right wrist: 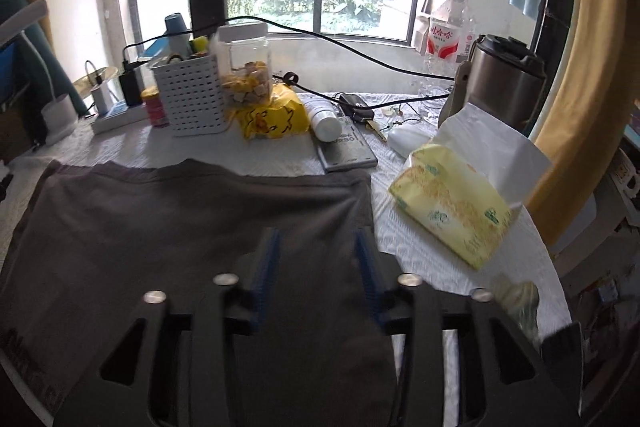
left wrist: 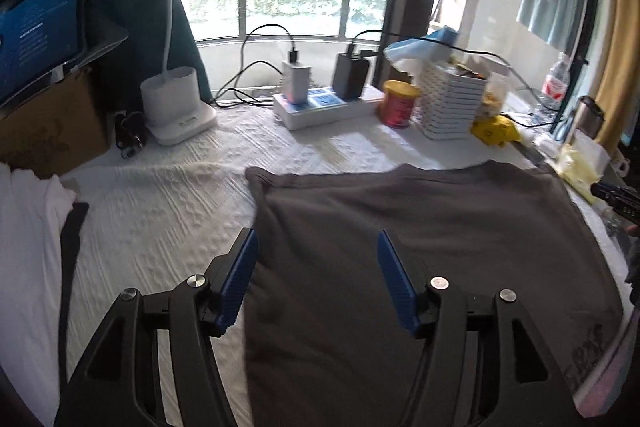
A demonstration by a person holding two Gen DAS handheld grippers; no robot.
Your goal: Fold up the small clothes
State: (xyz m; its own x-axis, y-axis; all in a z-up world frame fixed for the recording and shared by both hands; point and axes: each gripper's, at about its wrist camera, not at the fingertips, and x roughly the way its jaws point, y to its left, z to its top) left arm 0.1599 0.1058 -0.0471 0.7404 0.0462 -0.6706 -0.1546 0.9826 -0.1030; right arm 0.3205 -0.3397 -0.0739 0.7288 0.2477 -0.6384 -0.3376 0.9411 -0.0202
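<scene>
With the jaws of both the left gripper (left wrist: 316,247) and right gripper (right wrist: 318,247) apart and empty above the dark grey cotton garment (left wrist: 420,247) lying flat on the white-clothed bench (left wrist: 168,211), regrasp matching corners so your next fold lands square.

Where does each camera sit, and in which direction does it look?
Left wrist: on the left gripper, looking forward and down over the left edge of the dark grey garment toward the window; both blue-padded fingers show, open.
Right wrist: on the right gripper, over the garment's right edge, tissue pack beside it; both fingers show, open.
Shared: garment, white basket, power strip, window railing.
</scene>
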